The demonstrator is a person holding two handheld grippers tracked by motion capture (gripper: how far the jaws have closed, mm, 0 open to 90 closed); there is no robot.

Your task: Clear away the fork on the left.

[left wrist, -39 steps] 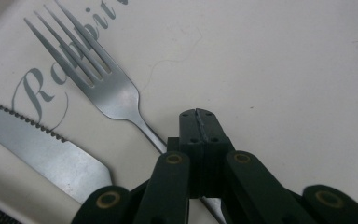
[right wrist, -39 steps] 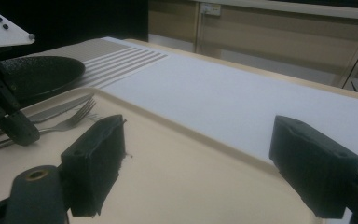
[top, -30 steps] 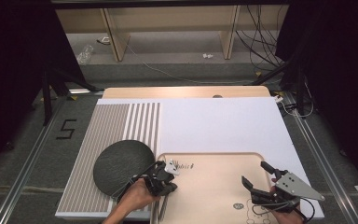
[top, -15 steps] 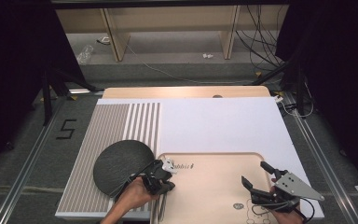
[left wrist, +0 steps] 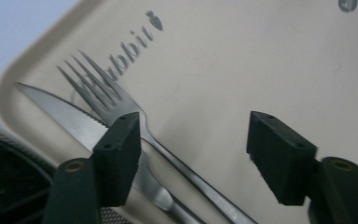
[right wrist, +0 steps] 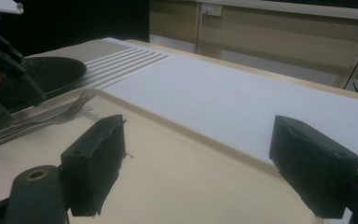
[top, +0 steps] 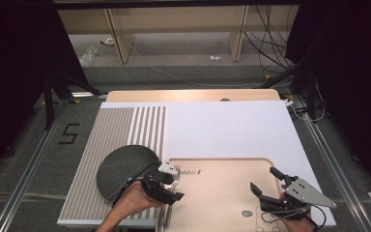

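The fork (left wrist: 121, 100) lies on the wooden tray (top: 222, 193) at its left edge, beside a knife (left wrist: 70, 116), its tines over grey printed lettering (left wrist: 133, 39) that seems to read "Rabbit", the first letter hidden by the tines. The handles of both run out of the left gripper view at the bottom. The left tool (top: 166, 186) has just been opening; its jaws now stand wide, pads off the fork, whereas a second ago it was clamped shut. The right tool (top: 268, 186) hangs wide over the tray, empty. A dark round plate (top: 123, 166) sits on the striped mat (top: 125, 125) on the desk (top: 232, 125).
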